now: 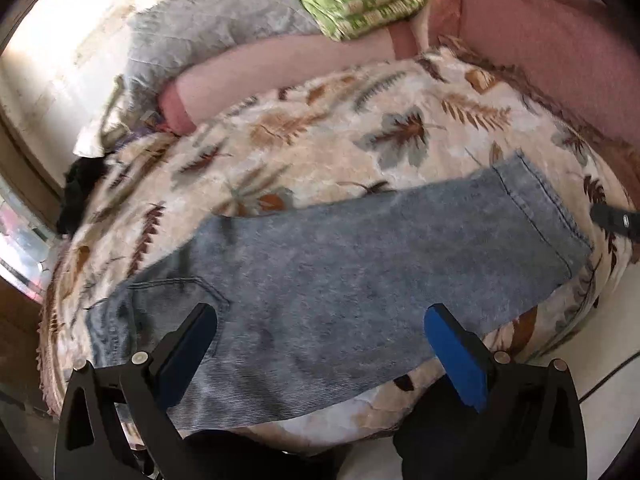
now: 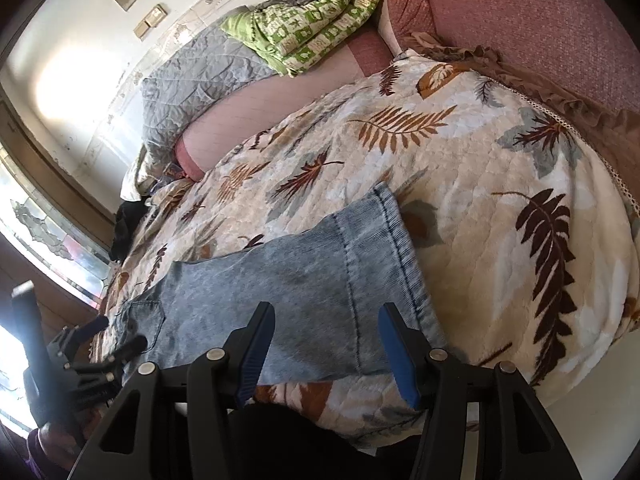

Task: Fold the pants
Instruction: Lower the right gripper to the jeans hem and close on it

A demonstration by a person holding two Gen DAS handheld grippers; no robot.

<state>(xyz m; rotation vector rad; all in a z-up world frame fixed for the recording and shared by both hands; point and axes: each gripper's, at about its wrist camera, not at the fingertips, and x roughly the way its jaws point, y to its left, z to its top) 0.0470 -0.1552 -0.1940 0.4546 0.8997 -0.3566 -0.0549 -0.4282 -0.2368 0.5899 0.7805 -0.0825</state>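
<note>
We see the pants (image 1: pixel 360 256), faded blue denim, lying flat along the near edge of a leaf-print blanket (image 1: pixel 340 128) that covers the bed. In the left wrist view the left gripper (image 1: pixel 320 320) hangs above the middle of the pants with its jaws spread wide and nothing between them; a back pocket shows near its left finger, and the hem end reaches far right, where a dark tip of the right gripper (image 1: pixel 616 220) pokes in at the frame edge. The right wrist view shows the right gripper above the hem end, fingers wide apart and empty, and the left gripper (image 2: pixel 100 352) at the lower left by the waist end. Only this view shows the green patterned quilt (image 2: pixel 316 20) sharply, lying on a grey quilt (image 2: pixel 192 76) beside the pink headboard (image 2: pixel 540 20).
</note>
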